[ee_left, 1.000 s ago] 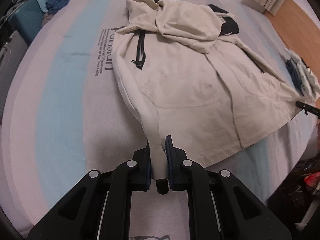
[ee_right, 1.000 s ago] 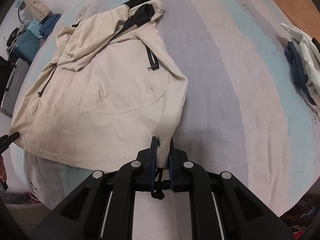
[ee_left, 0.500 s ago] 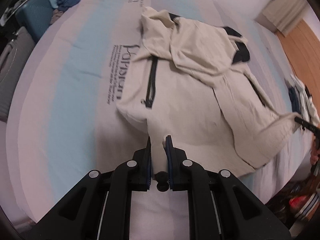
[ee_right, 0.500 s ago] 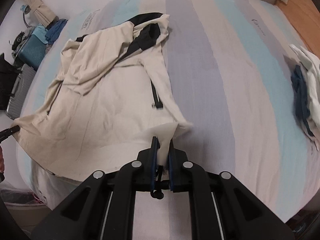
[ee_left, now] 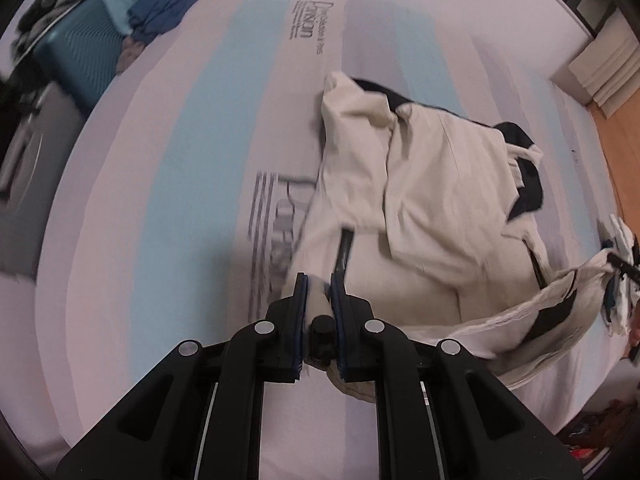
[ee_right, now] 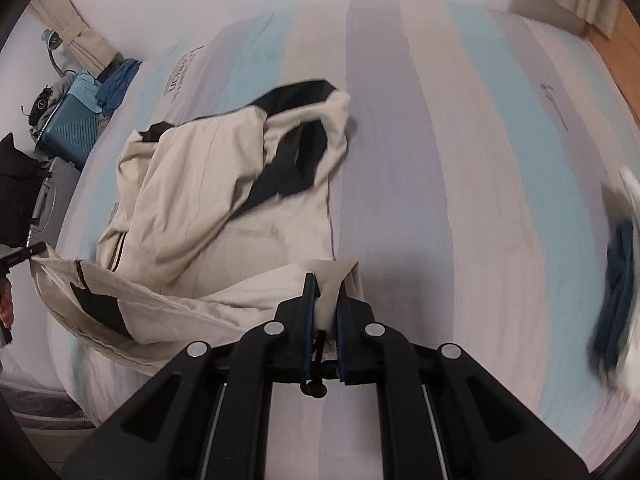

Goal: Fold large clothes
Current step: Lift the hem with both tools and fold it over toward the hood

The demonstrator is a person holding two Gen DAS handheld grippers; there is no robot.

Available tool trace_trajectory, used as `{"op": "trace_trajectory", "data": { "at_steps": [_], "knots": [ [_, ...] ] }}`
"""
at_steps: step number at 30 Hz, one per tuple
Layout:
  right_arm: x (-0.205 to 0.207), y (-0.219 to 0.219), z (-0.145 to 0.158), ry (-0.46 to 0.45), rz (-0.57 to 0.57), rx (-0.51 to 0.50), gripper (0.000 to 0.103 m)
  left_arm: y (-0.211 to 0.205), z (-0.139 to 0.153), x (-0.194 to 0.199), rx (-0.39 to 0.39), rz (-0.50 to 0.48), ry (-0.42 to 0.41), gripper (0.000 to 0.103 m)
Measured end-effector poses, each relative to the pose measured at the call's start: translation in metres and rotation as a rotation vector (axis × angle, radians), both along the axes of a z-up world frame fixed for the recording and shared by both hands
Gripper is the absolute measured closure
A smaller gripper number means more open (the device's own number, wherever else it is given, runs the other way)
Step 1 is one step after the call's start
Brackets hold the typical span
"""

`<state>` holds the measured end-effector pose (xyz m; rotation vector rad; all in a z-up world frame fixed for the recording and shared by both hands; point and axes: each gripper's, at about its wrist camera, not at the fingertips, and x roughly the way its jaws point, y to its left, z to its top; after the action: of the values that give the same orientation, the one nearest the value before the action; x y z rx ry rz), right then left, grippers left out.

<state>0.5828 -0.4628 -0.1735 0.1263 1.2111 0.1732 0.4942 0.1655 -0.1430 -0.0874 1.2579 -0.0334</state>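
Observation:
A cream jacket (ee_left: pixel 432 200) with black trim lies on the striped bed (ee_left: pixel 192 160), sleeves folded over its body. My left gripper (ee_left: pixel 319 286) is shut on the jacket's left hem corner. My right gripper (ee_right: pixel 326 286) is shut on the right hem corner of the jacket (ee_right: pixel 200 208). Both hold the hem lifted above the bed, so the lower edge hangs as a raised band between them and shows its lining. The right gripper's tip shows at the far right of the left wrist view (ee_left: pixel 620 264).
A teal suitcase (ee_left: pixel 76 52) with blue clothes (ee_left: pixel 164 8) on it stands beyond the bed's far left side. A small pile of white and navy clothes (ee_right: pixel 620 280) lies on the bed's right side. Wooden floor (ee_left: pixel 616 120) lies past the right edge.
Both grippers have lifted the jacket's hem and carried it forward over the body toward the collar. The lower part now stands off the bed and shows its inside.

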Motion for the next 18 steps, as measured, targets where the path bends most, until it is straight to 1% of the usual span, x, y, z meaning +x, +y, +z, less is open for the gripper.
{"op": "trace_trajectory", "data": {
  "at_steps": [3, 7, 9, 11, 15, 18],
  "knots": [
    [0.038, 0.003, -0.003, 0.011, -0.007, -0.004, 0.096, 0.005, -0.007, 0.039, 0.001, -0.015, 0.005, 0.093],
    [0.082, 0.013, -0.009, 0.019, -0.006, -0.026, 0.096, 0.008, -0.03, 0.084, 0.026, -0.051, 0.039, 0.093],
    [0.103, 0.017, -0.013, 0.022, -0.007, -0.033, 0.096, 0.009, -0.039, 0.101, 0.027, -0.058, 0.047, 0.093],
    [0.117, 0.02, -0.015, 0.02, -0.015, -0.034, 0.096, 0.012, -0.045, 0.117, 0.009, -0.053, 0.055, 0.094],
    [0.151, 0.026, -0.013, 0.005, -0.026, -0.045, 0.096, 0.012, -0.048, 0.141, 0.012, -0.077, 0.056, 0.094],
    [0.172, 0.029, -0.01, 0.002, -0.034, -0.048, 0.096, 0.016, -0.043, 0.164, 0.0, -0.067, 0.042, 0.094]
  ]
}}
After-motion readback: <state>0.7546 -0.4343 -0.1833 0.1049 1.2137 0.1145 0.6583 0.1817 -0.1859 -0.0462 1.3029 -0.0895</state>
